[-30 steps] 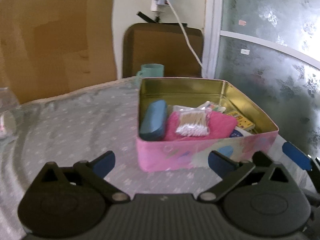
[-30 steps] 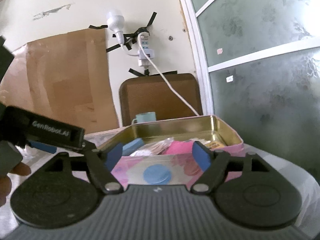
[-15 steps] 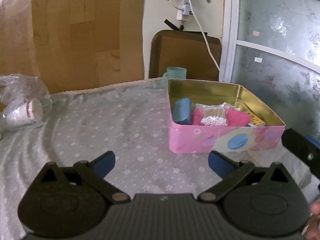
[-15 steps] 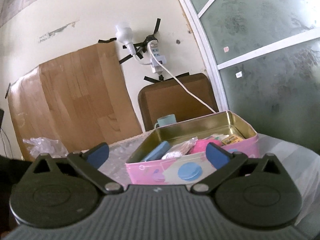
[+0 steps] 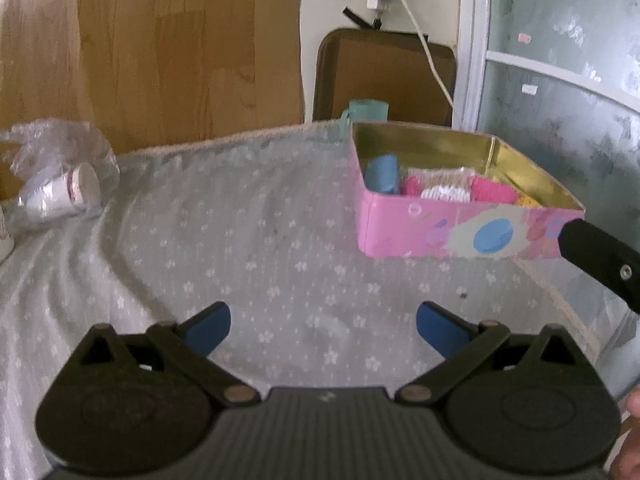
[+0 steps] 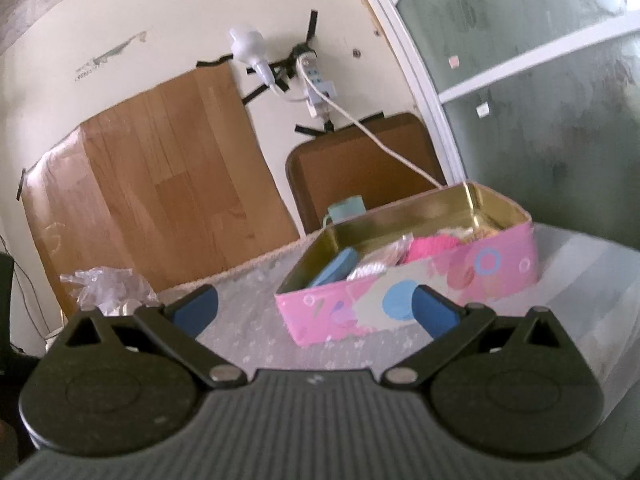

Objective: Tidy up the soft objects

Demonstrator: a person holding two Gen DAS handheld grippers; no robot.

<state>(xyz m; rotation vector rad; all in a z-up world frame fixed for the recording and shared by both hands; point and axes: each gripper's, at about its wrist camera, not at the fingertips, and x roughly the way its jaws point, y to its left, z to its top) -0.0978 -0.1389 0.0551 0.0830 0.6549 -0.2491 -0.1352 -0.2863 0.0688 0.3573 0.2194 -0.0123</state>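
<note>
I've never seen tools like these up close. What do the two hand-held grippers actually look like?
Both look alike. The left gripper and the right gripper each have a ribbed dark grey body, two round black discs at the sides, and black linkage bars with silvery pivot pins. Each finger ends in a blue pad. No cables or sleeves show. A small pale mark sits at the centre of each body.

The tin [image 5: 460,236] stands on the tablecloth [image 5: 248,248], toward its right side. Inside the tin, a sponge [image 5: 383,174] leans at the left end, a bag of cotton swabs [image 5: 446,186] lies just right of it on a knitted cloth [image 5: 490,192] — all packed close together. Behind the tin, at its far left corner, stands a cup [image 5: 366,112], and behind that a chair back [image 5: 386,74]. Well to the left of the tin, at the tablecloth's edge, a paper cup [image 5: 66,194] lies on its side in a plastic bag [image 5: 56,142]. A cable [image 5: 424,40] hangs down the wall behind the tin.
</note>
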